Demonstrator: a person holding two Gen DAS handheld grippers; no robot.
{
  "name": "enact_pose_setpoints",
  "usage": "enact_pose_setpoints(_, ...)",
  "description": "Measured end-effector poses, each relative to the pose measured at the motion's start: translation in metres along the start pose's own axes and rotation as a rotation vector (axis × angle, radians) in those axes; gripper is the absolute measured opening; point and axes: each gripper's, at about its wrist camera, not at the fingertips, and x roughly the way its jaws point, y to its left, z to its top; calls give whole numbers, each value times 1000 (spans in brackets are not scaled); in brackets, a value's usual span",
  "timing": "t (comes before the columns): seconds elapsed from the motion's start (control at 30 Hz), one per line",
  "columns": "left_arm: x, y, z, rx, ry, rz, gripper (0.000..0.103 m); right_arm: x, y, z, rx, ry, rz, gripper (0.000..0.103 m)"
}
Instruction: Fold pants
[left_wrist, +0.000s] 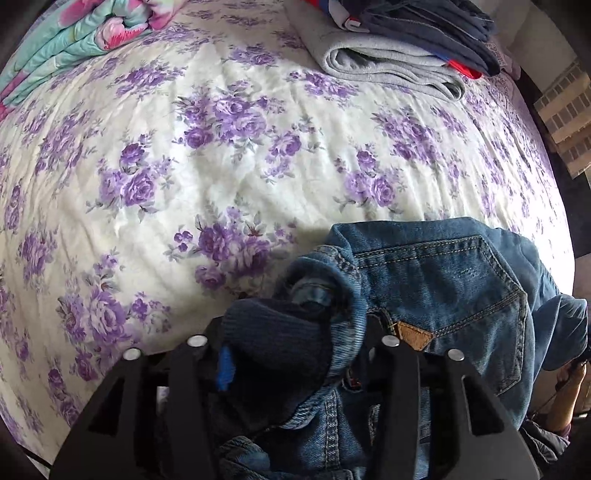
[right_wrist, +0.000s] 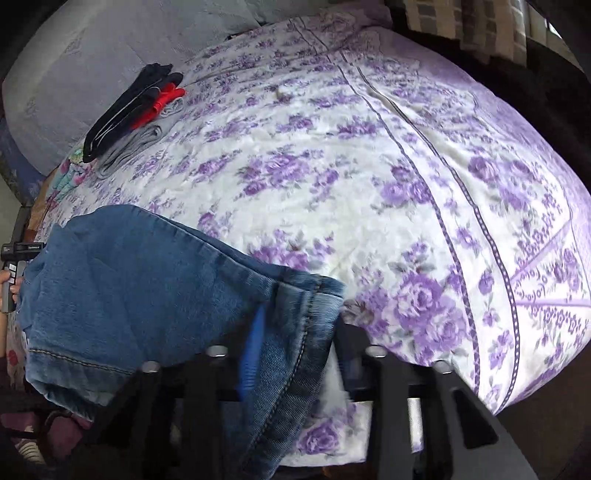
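While both grippers carry the jeans (left_wrist: 443, 280) above the near edge of the bed (left_wrist: 258, 155), the step in hand looks like bringing the garment over the flowered bedspread so it can be spread out; folding proper seems not yet begun. In the left wrist view the left gripper (left_wrist: 295, 350) has its fingers closed on a bunched waistband end, with a dark knitted lining bulging between them, and the back pocket (left_wrist: 454, 273) spreads toward 3 o'clock. In the right wrist view the right gripper (right_wrist: 295, 354) pinches the hemmed end of a leg (right_wrist: 295, 317), and the denim trails off toward 9 o'clock. I judge the next move calls for drawing the two ends apart, lowering the cloth flat on the open spread at 12 o'clock, and keeping short of the stack of folded clothes (left_wrist: 399, 48) lying at 1 o'clock in the left view. A tan leather tab (left_wrist: 413, 336) sits at the pocket corner, but no lettering on it can be read. At 9 o'clock in the right view the handle (right_wrist: 14, 266) of the other tool bears small white print, too small to make out.
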Motion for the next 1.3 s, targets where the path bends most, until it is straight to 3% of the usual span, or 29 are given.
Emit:
enact_pose_setpoints(0.07, -11, -10, -7, 61, -56, 66, 36, -10, 5, 3, 5, -56, -8, 16)
enact_pose_setpoints(0.17, -29, -14, -9, 48, -138, 105, 34, -23, 12, 9, 6, -129, -25, 16)
enact_pose_setpoints(0.43, -89, 14, -5, -128, -322, 7, 34, -57, 26, 57, -46, -303, -30, 15)
enact_pose_setpoints(0.6, -130, 34, 2, -253, -449, -39, 34, -68, 49, 116, -105, -388, -24, 15)
enact_pose_setpoints(0.7, -144, 49, 14, -301, -484, -2, 34, -51, 69, 161, -140, -397, -24, 15)
enact_pose_setpoints(0.8, -134, 74, 42, -371, -453, 20, 34, -6, 87, 211, -159, -344, -20, 15)
enact_pose_setpoints(0.9, -99, 97, 76, -432, -389, 70, 34, 63, 101, 251, -161, -285, -66, 15)
enact_pose_setpoints(1.0, -58, 110, 109, -462, -322, 107, 34, 128, 110, 273, -153, -255, -139, 15)
enact_pose_setpoints(1.07, -30, 113, 123, -447, -242, 161, 41, 158, 111, 277, -157, -256, -191, 20)
enact_pose_setpoints(1.1, -16, 118, 126, -457, -183, 180, 44, 171, 112, 276, -160, -238, -240, 29)
enact_pose_setpoints(1.13, -10, 125, 125, -482, -154, 174, 53, 179, 110, 274, -167, -224, -287, 46)
enact_pose_setpoints(1.17, -13, 130, 123, -501, -163, 140, 57, 180, 110, 271, -177, -222, -313, 51)
enact_pose_setpoints(1.23, -26, 140, 117, -523, -156, 82, 69, 161, 107, 262, -182, -290, -299, 68)
enact_pose_setpoints(1.3, -46, 152, 106, -553, -169, 4, 73, 130, 100, 255, -159, -356, -244, 77)
